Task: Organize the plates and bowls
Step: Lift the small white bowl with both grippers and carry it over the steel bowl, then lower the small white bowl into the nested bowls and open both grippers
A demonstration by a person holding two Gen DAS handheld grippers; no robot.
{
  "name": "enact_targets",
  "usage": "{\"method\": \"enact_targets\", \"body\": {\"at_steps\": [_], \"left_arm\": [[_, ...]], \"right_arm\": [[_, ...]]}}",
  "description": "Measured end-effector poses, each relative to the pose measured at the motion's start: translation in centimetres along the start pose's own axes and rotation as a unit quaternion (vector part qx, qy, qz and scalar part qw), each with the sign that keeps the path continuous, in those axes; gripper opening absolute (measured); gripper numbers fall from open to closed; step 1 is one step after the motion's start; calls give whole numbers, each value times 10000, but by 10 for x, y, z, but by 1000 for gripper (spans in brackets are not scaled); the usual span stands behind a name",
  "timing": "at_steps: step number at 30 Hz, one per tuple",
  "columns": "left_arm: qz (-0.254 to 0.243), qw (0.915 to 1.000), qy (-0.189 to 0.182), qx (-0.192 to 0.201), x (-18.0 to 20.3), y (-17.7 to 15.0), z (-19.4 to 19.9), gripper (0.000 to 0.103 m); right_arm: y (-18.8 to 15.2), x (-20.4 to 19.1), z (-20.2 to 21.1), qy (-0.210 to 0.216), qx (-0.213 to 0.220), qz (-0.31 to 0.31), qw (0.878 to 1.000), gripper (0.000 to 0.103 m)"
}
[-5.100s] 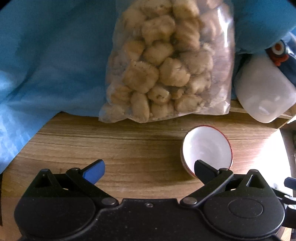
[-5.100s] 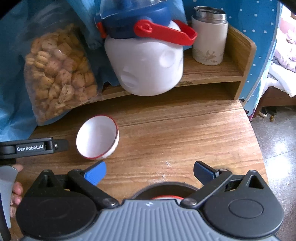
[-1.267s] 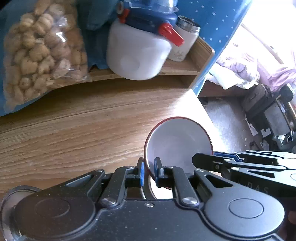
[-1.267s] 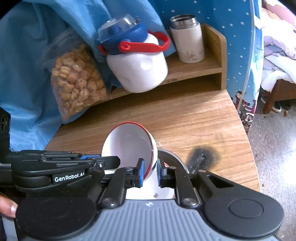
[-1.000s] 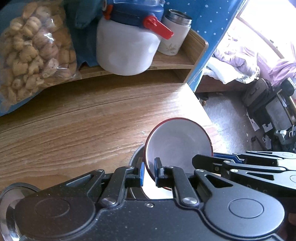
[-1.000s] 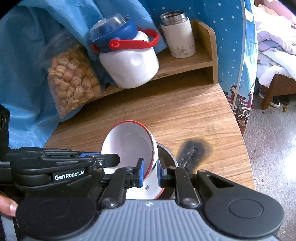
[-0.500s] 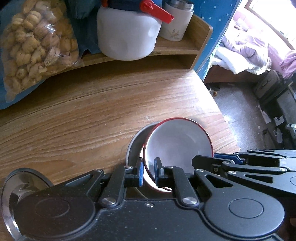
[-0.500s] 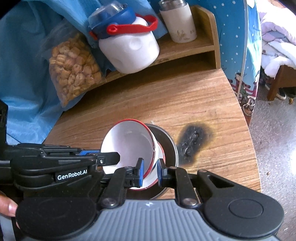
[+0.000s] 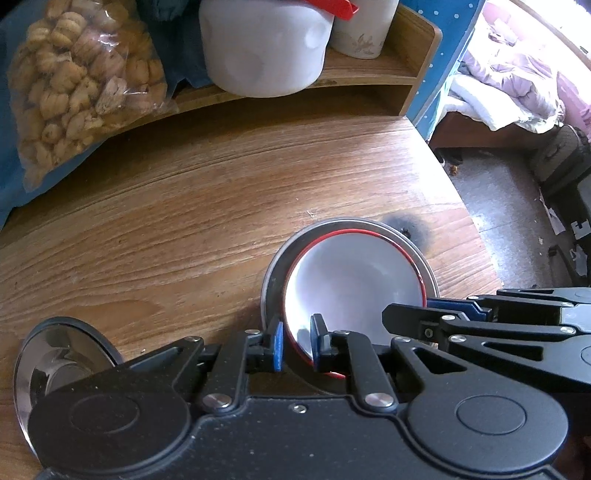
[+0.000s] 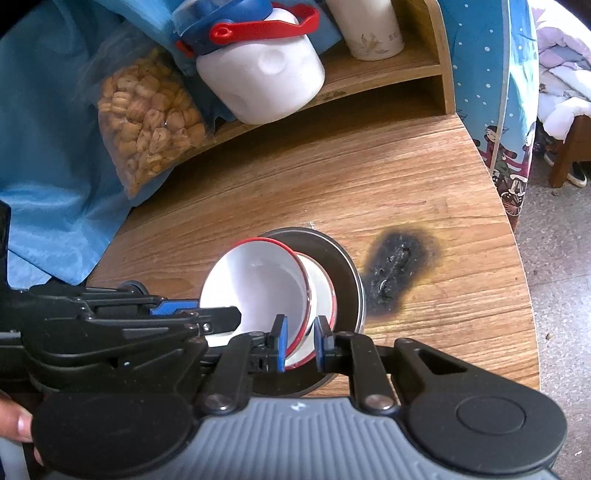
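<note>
A white bowl with a red rim (image 9: 354, 288) (image 10: 255, 284) rests tilted on a second red-rimmed bowl (image 10: 321, 291). Both sit inside a steel dish (image 9: 275, 266) (image 10: 349, 266) near the table's right edge. My left gripper (image 9: 297, 345) straddles the upper bowl's near rim. Its jaws are opening, with a small gap showing beside the rim. On the opposite side of that bowl, my right gripper (image 10: 300, 345) is shut on the rim. Each gripper's fingers appear at the side of the other's view.
A second steel bowl (image 9: 55, 358) lies at the front left. A snack bag (image 9: 81, 85), a white jug with a red handle (image 10: 258, 81) and a thermos (image 10: 369, 29) stand on the wooden shelf (image 10: 424, 62). A burn mark (image 10: 399, 273) is right of the dish.
Both grippers tipped downward and carried the white bowl down into the steel dish, onto the other bowl. The left gripper's pads have spread a little.
</note>
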State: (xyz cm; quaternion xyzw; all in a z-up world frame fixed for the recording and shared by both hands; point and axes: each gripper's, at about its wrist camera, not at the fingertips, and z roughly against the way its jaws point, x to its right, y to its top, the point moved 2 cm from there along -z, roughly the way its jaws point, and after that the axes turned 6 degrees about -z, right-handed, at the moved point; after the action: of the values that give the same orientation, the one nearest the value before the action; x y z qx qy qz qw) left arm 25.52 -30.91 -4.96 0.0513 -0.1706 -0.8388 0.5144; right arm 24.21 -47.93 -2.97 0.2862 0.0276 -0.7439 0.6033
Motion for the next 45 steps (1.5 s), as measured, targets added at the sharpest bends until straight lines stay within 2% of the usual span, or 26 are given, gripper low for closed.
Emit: {"method": "enact_targets", "body": {"at_steps": [3, 26, 37, 39, 43, 44, 45], "left_arm": [[33, 10000, 17, -23, 2, 1, 0, 19], [270, 9995, 115, -133, 4, 3, -7, 23], [358, 9990, 242, -86, 5, 6, -2, 32], [368, 9991, 220, -52, 4, 6, 0, 35], [463, 9988, 131, -3, 1, 5, 6, 42], [497, 9986, 196, 10, 0, 5, 8, 50], [508, 9983, 300, 36, -2, 5, 11, 58]], "right_arm": [[0, -1, -1, 2, -23, 36, 10000, 17], [4, -4, 1, -52, -64, 233, 9997, 20], [4, -3, -1, -74, -87, 298, 9995, 22], [4, -3, 1, -80, -49, 326, 9994, 23], [4, -1, 8, -125, 59, 364, 9992, 33], [4, -1, 10, -129, 91, 392, 9991, 36], [4, -2, 13, -176, 131, 424, 9989, 44]]}}
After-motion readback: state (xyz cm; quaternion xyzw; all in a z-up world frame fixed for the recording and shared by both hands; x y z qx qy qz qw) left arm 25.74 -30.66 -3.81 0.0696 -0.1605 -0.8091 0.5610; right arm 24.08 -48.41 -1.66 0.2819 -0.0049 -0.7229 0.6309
